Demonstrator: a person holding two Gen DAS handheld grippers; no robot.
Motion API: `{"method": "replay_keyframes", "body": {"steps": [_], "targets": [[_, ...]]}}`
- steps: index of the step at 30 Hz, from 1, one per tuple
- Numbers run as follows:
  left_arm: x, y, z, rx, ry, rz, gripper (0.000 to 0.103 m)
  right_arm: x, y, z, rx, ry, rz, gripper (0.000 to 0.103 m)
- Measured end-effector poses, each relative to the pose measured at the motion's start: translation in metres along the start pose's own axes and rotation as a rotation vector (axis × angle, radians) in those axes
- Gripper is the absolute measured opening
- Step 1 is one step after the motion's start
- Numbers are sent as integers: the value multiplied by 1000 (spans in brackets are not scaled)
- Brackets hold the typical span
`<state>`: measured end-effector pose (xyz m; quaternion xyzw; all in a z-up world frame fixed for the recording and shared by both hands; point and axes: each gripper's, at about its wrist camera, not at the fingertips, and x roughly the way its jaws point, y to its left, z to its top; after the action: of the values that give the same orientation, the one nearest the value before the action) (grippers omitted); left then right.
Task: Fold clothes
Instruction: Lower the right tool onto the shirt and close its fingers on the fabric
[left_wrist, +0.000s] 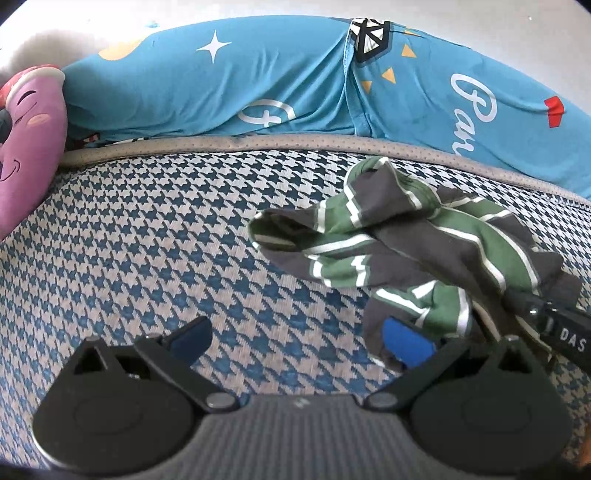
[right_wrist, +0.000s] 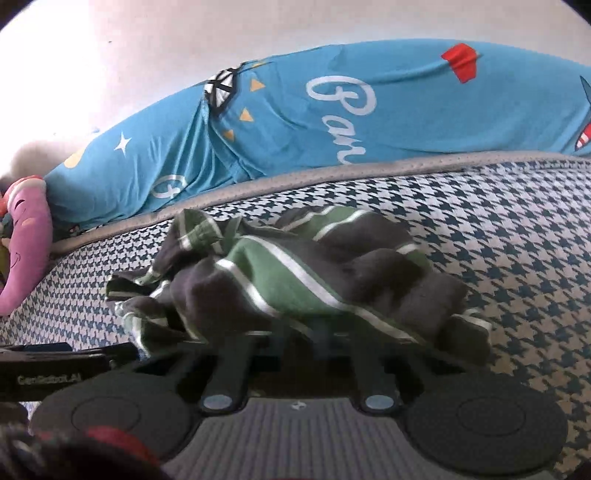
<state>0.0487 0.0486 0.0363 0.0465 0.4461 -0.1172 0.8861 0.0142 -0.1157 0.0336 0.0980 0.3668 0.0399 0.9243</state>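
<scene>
Currently, left gripper (left_wrist: 299, 338): jaws spread wide, holding nothing. Its right blue pad (left_wrist: 406, 338) lies against the near edge of the crumpled green, grey and white striped garment (left_wrist: 410, 240); its left pad hangs over bare houndstooth fabric.

Right gripper (right_wrist: 295, 332): both black fingers run forward under the striped garment, and the tips are hidden by the cloth. In the left wrist view its body reaches in from the right at the garment's near right corner. Jaw state cannot be read from either view; contact with the cloth is clear, a grasp is not.

Garment position: bunched in a heap on the blue-and-cream houndstooth mattress surface (left_wrist: 147, 240), right of centre in the left wrist view, near the grey perforated mattress edging (left_wrist: 258, 142).

Surroundings: rumpled bright blue bedding printed with white script, stars and triangles (left_wrist: 258, 85) lies beyond the edging, against a pale wall. A pink plush toy with a smiling face (left_wrist: 29, 144) lies at far left, well apart from the garment.
</scene>
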Motion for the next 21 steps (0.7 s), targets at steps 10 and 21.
{"method": "replay_keyframes", "body": {"steps": [10,21], "targets": [[-2,-1,1,-29,-12,5,103,-30,-13,10,6,-106,-37,4],[-9,-1,11,-102,-60,-58,103,-19,-6,10,0,-134,10,67]]}}
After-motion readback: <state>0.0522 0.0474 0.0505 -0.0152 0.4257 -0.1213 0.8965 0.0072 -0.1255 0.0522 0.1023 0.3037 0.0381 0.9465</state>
